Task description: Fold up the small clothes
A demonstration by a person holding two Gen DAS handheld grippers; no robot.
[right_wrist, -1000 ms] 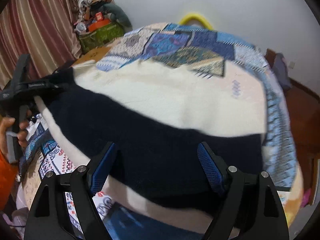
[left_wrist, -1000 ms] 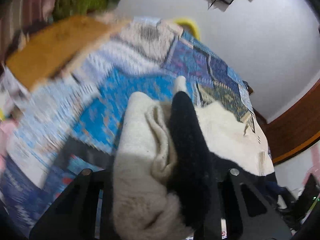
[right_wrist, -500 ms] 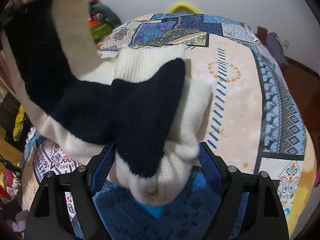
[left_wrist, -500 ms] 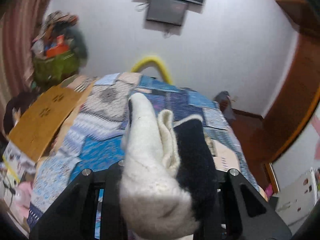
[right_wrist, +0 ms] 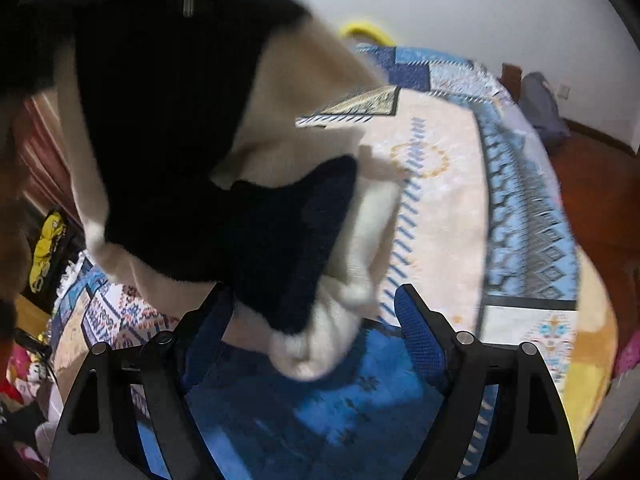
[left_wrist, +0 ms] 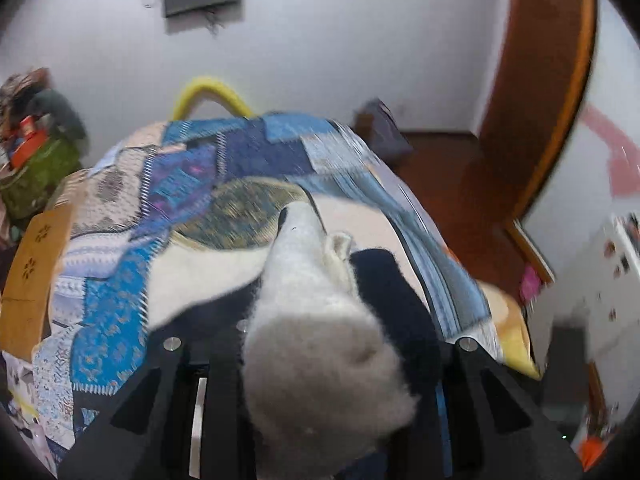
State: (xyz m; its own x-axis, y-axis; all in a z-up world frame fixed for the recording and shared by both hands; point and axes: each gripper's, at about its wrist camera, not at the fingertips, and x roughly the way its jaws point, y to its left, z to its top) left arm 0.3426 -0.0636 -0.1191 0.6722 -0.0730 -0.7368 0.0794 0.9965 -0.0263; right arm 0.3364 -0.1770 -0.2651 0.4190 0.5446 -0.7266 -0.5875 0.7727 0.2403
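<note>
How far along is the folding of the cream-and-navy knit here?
Done: nothing looks fully folded. In hand: the left gripper is shut on a bunched edge of the knit garment, lifted over the patchwork bedspread. Left: lay it flat and finish; the right gripper stands open.

Bedroom: quilted bed (left_wrist: 248, 184), curtains (right_wrist: 40, 152)
</note>
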